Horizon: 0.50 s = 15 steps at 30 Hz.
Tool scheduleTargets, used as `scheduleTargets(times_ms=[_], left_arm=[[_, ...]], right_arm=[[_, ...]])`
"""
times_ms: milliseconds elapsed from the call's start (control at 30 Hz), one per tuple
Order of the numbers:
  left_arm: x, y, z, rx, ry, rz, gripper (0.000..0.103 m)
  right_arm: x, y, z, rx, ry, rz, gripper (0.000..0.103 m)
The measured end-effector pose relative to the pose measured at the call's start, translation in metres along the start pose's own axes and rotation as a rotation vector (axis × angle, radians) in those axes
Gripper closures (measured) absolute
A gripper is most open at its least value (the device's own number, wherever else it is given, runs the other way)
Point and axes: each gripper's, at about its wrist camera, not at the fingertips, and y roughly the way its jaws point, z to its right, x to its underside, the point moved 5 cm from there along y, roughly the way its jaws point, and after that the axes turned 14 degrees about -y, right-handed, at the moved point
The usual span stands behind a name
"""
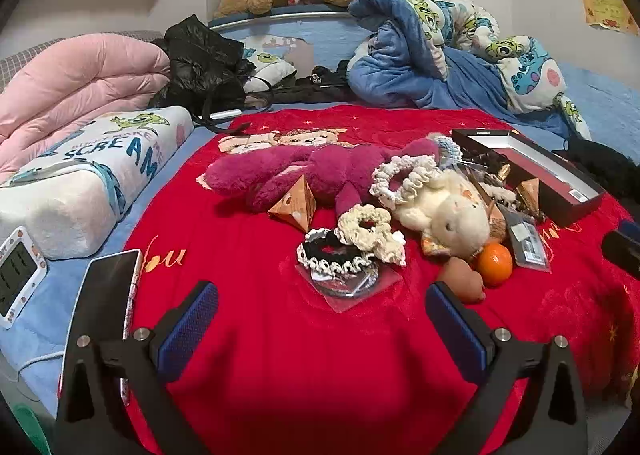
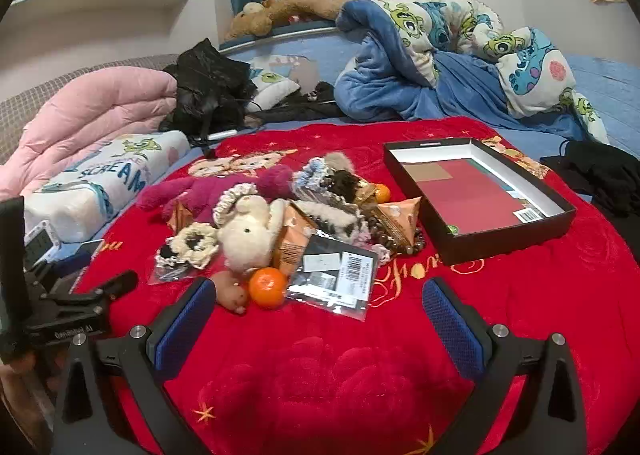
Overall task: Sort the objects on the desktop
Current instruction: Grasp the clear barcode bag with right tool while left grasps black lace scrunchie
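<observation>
- We see a heap of small things waiting to be sorted, bunched at the middle of a red plush blanket (image 2: 320,375) spread over a bed; nothing in it looks sorted yet.
- At the near edge of the heap lie a round orange fruit (image 2: 268,287), a brownish heart-shaped lump (image 2: 230,293) touching it, and a flat clear packet with a barcode label (image 2: 340,279) just beside them.
- Behind those rest a cream plush animal (image 2: 248,239), a cream crocheted hair scrunchie (image 2: 194,243), a black-and-white scrunchie (image 1: 334,255) on a clear sleeve, orange pyramid-shaped paper packets (image 2: 400,215) and a magenta plush toy (image 1: 320,171).
- A shallow black cardboard box with a white inner wall (image 2: 568,215) sits open to the right of the heap, near but apart; we judge it is the likely bin, set there for easy drops.
- The right tool (image 2: 320,315) hovers over bare blanket just short of the fruit and packet, its blue-padded jaws spread wide and holding nothing.
- The left tool (image 1: 322,315) hovers likewise before the black-and-white scrunchie, jaws wide, empty.
- We judge both are tilted down towards the heap to choose a first item.
- The things overlap, so lifting one may drag its neighbours.
- Further out: a white printed pillow (image 1: 92,175), a pink quilt (image 1: 80,75), a dark phone (image 1: 104,295) and a small digital clock (image 1: 16,279) at the left edge, and a rumpled blue cartoon blanket (image 2: 440,55) behind.
</observation>
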Motion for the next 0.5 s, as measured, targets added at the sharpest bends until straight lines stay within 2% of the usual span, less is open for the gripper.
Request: scheduleTargets(times_ms=[67,233,400,500], left_arm=[[-0.004,0.005,0.000,-0.005,-0.001,0.004,0.000],[-0.017,0.025,0.000,-0.003,-0.003,0.007,0.000],[-0.024,0.051,-0.001,-0.093,0.076,-0.005,0.000],[-0.027,0.064,-0.011,-0.129,0.079,-0.026,0.000]], right_arm=[[0.001,0.004,0.004,0.005,0.012,-0.001,0.000],[0.010,0.027,0.016,-0.012,0.037,-0.085,0.000],[0.011,0.050,0.023,-0.053,0.071,-0.098,0.000],[0.009,0.062,0.026,-0.077,0.097,-0.095,0.000]])
